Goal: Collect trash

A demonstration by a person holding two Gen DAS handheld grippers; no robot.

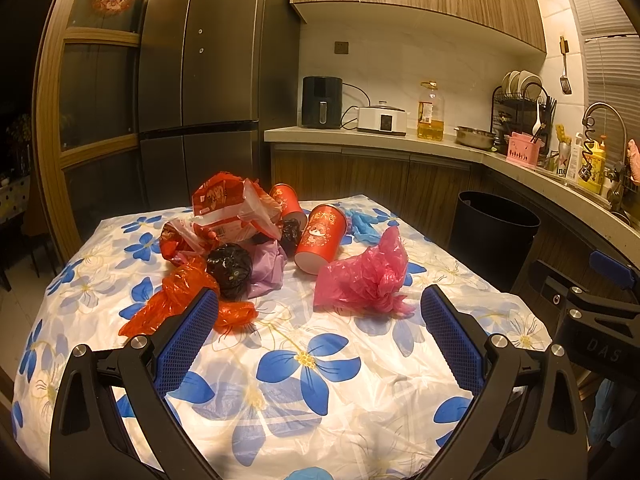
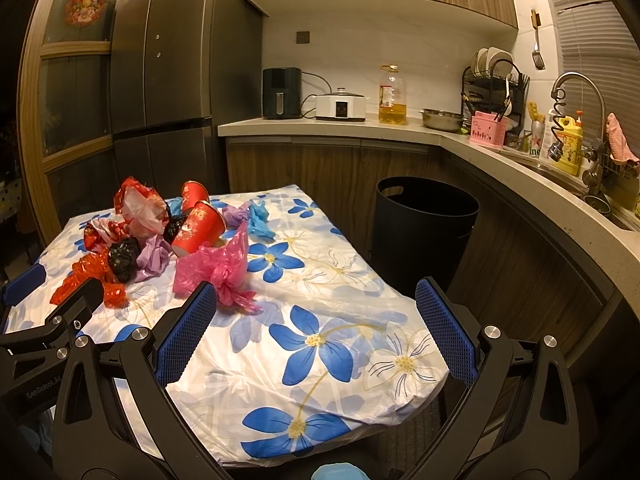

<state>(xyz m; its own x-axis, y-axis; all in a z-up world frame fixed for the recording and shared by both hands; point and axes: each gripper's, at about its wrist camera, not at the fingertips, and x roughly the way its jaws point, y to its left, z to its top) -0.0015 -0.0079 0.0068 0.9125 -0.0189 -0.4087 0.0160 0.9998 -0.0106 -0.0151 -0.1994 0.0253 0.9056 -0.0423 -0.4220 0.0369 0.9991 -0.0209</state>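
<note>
Trash lies in a heap on the flowered tablecloth [image 1: 304,364]: a pink plastic bag [image 1: 364,276], an orange bag [image 1: 180,300], a black bag [image 1: 230,266], a purple bag [image 1: 266,264], red paper cups [image 1: 320,238] and a red-white wrapper [image 1: 228,208]. My left gripper [image 1: 318,304] is open and empty, just short of the heap. My right gripper [image 2: 316,300] is open and empty, to the right of the pink bag [image 2: 216,268]. A black trash bin [image 2: 424,224] stands on the floor right of the table [image 2: 320,344].
Blue gloves [image 1: 362,224] lie behind the cups. A counter [image 2: 400,128] with an air fryer, cooker, oil bottle, bowl, dish rack and sink runs behind and along the right. A dark fridge [image 1: 216,80] stands at the back left.
</note>
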